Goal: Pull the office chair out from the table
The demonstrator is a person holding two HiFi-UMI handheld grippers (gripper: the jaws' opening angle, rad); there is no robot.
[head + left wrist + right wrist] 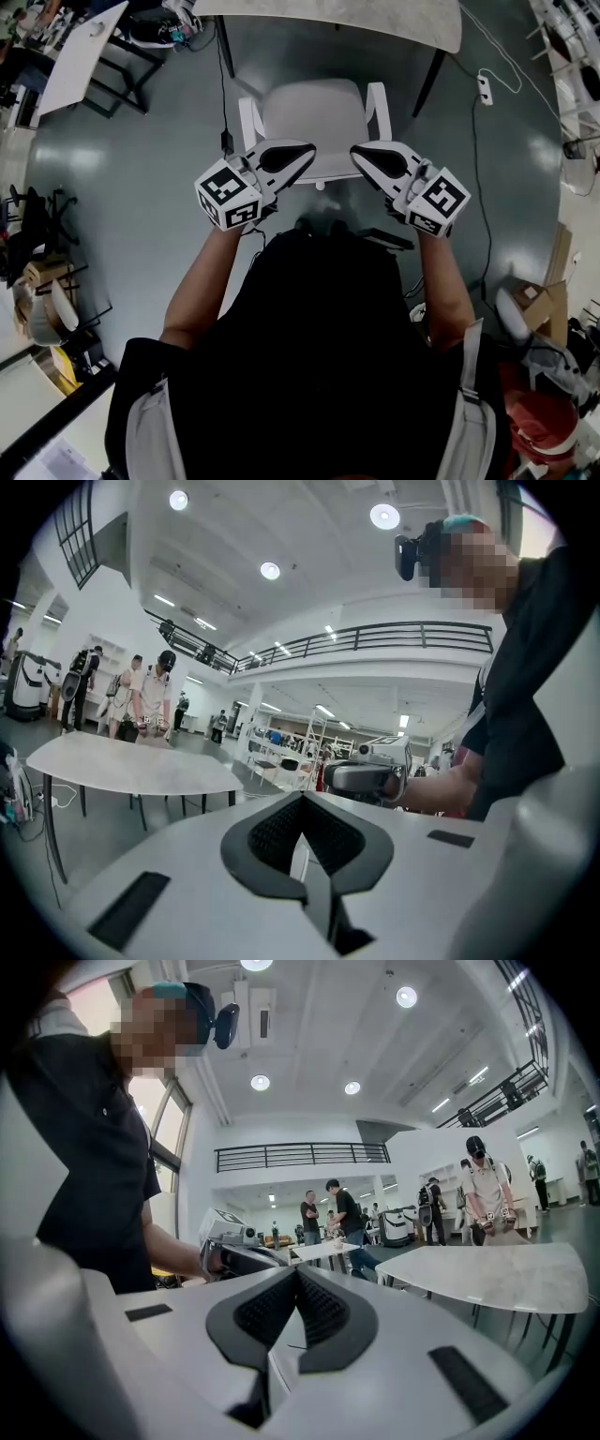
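Note:
In the head view a white office chair [314, 114] with two armrests stands on the grey floor in front of the pale table [328, 19], its seat out from under the top. My left gripper [307, 152] and right gripper [356, 155] are held up over the chair's near edge, tips pointing at each other, apart from the chair. Both are shut with nothing between the pads. The left gripper view looks along shut jaws [300, 801] at the right gripper [366, 776] and the table [141, 766]. The right gripper view shows shut jaws [297, 1274] and the left gripper [234, 1251].
A power strip [484, 89] and cables lie on the floor right of the chair. A second table [84, 52] stands at the upper left, cardboard boxes [548, 300] at the right. Several people [487, 1194] stand beyond the table.

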